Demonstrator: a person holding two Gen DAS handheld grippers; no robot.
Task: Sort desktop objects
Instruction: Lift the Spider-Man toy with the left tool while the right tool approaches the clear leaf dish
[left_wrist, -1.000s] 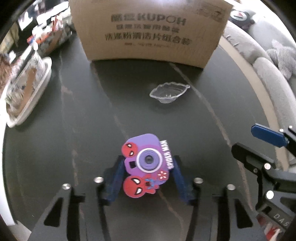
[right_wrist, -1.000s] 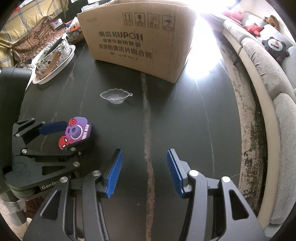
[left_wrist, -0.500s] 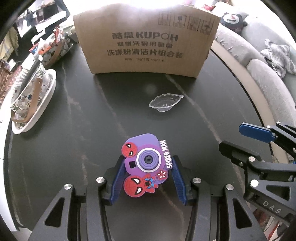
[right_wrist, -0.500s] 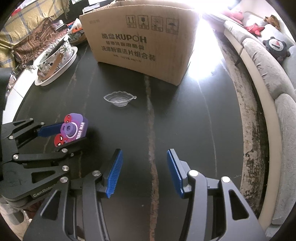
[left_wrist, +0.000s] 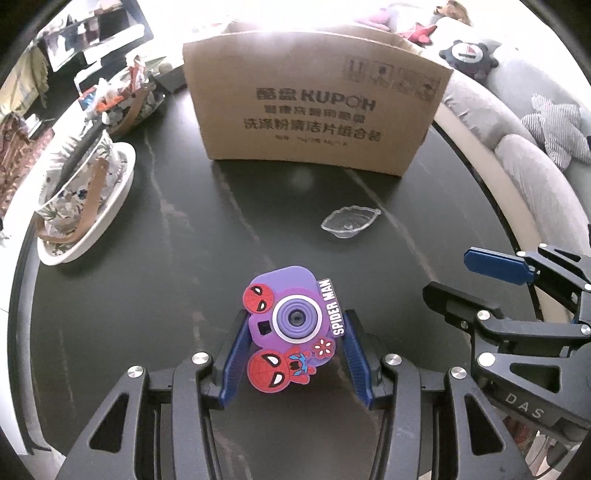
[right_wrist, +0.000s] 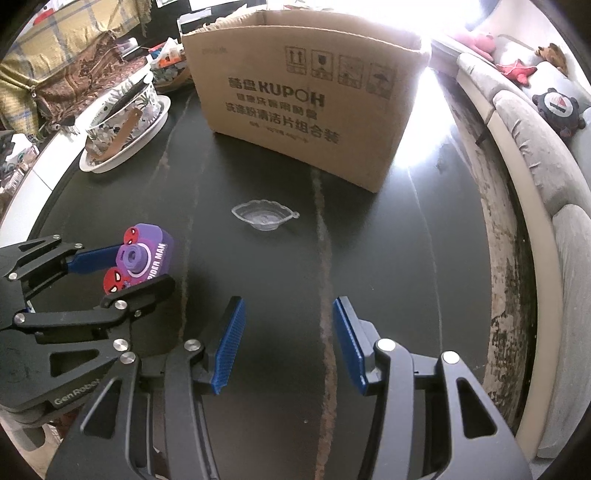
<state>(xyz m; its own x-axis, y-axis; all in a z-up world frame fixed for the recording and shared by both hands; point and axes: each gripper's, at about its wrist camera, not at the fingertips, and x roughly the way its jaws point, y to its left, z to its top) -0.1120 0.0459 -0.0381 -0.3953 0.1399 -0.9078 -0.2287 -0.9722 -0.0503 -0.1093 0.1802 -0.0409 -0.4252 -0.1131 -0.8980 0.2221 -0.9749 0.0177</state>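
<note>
left gripper (left_wrist: 293, 354): clamped on the purple toy camera (left_wrist: 291, 330), one blue pad against each side, lens facing up toward the wrist view. grip width unchanged over the last second.

change since one second ago: toy camera lifted off the dark table (left_wrist: 147, 295) and carried higher. left wrist view now takes in more of the tabletop and the whole front of the cardboard box (left_wrist: 314, 107), which earlier filled the top of the frame. from the right wrist view, toy camera (right_wrist: 142, 260) seen held clear of the surface at the left, shifted slightly up the frame compared with before, left gripper (right_wrist: 125, 271) around it.

right gripper (right_wrist: 286, 345): jaws apart, nothing between the pads, hovering over bare table. no visible shift compared with the earlier frames.

clear leaf-shaped dish (left_wrist: 349, 223): resting on the table between the grippers and the box, not touched, same place as before.

patterned bag on a white plate (left_wrist: 79, 206): at the left edge of the table, unchanged.

meaning for the task, as a judgement: pick-up step complete, transport step in hand. likely destination the open-topped cardboard box beyond the dish; not confirmed by the frames. further lift probably required to clear the box wall. dish remains to be sorted. risk: the toy's raised soft decorations overhang the pads, so slip or tilt possible during travel.
</note>
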